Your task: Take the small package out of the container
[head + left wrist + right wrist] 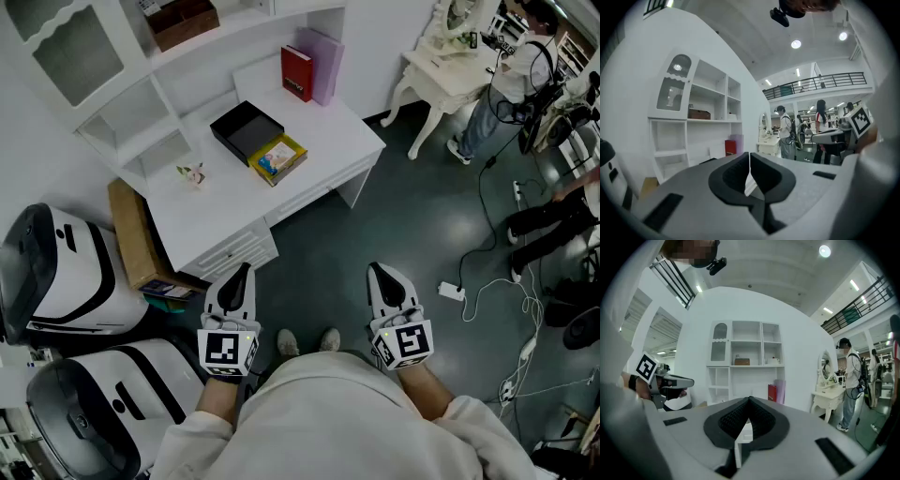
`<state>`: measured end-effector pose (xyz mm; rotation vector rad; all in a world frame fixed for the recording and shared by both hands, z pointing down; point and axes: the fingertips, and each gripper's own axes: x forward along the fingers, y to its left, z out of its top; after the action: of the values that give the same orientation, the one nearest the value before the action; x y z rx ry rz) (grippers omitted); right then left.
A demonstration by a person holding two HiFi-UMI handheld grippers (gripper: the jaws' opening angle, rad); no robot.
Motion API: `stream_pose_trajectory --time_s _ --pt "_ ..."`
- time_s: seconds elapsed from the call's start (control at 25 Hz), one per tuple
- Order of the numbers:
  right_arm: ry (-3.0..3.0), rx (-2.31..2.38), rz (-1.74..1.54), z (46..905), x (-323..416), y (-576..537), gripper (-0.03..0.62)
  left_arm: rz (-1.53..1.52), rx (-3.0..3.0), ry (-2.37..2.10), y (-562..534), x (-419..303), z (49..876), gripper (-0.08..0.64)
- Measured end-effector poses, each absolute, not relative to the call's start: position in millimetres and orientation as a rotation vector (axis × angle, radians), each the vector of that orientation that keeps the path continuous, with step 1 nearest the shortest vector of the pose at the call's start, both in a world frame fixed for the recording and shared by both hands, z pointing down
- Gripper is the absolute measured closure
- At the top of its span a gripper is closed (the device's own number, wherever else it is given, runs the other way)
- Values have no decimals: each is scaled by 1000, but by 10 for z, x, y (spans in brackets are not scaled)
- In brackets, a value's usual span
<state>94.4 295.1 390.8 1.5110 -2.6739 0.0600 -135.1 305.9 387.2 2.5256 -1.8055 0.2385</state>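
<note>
Left gripper (247,269), right gripper (374,269) — textured black fingers (730,176) tight together, empty — square yellow-rimmed container (301,154) apart.

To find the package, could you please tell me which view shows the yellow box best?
The head view: it looks down into the yellow box on the white desk. The gripper views, level behind the shut left claw and right claw, don't show it.
</note>
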Motion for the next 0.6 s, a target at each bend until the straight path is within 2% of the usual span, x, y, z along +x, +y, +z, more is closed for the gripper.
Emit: stream_pose_trajectory --time_s 0.6 --pt "-2706 1477 98 3966 947 2967 568 246 2534 -1783 3077 -1274 3915 545"
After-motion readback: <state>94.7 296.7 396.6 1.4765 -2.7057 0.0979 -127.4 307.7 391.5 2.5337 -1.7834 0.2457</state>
